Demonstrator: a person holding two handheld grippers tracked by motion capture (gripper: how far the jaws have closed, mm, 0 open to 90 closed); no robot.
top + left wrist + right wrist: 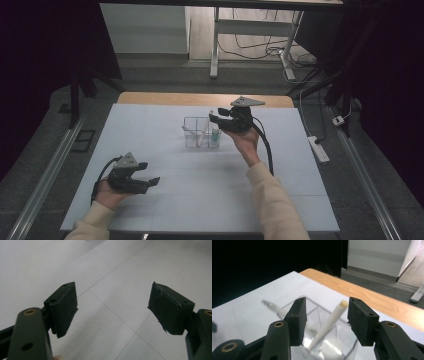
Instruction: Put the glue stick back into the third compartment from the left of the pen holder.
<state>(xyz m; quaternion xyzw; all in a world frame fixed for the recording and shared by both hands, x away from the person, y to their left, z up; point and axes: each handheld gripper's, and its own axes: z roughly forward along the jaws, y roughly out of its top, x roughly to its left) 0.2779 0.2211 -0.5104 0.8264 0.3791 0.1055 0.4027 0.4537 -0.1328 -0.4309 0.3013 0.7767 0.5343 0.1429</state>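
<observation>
One blurred pen (271,306) behind right gripper (325,322)

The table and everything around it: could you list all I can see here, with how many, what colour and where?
clear plastic divided organiser box: one, see-through, middle of the table
white pens: two, leaning tilted in the organiser, one toward each side
green-tinted small bottle: one, in the organiser's right compartment
white table cover: one, over the wooden tabletop
white-framed desk: one, on the floor beyond the table
white power strip: one, on the floor at right
dark cables: several, on the floor under the far desk
left gripper: one, black, jaws open, above the near left of the table
right gripper: one, black, jaws open on either side of one pen's top, not touching it
cream sleeves: two, entering from below
</observation>
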